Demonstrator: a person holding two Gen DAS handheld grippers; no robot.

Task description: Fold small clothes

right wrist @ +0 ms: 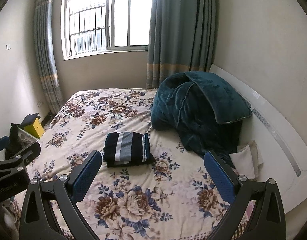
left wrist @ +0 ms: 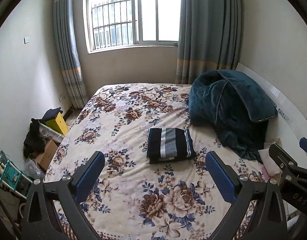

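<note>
A folded navy garment [left wrist: 170, 145] with grey and white stripes lies flat on the floral bedspread [left wrist: 133, 190] near the middle of the bed, just beside a heaped teal blanket [left wrist: 229, 108]. My left hand-held gripper [left wrist: 155, 172] hangs above the bedspread with its blue pads spread wide, gripping nothing; my right hand-held gripper [right wrist: 153, 170] hangs likewise, wide apart and empty. Both are short of the garment, apart from it. Behind the bed, grey-blue curtains [right wrist: 177, 32] frame a barred window [left wrist: 133, 14].
</note>
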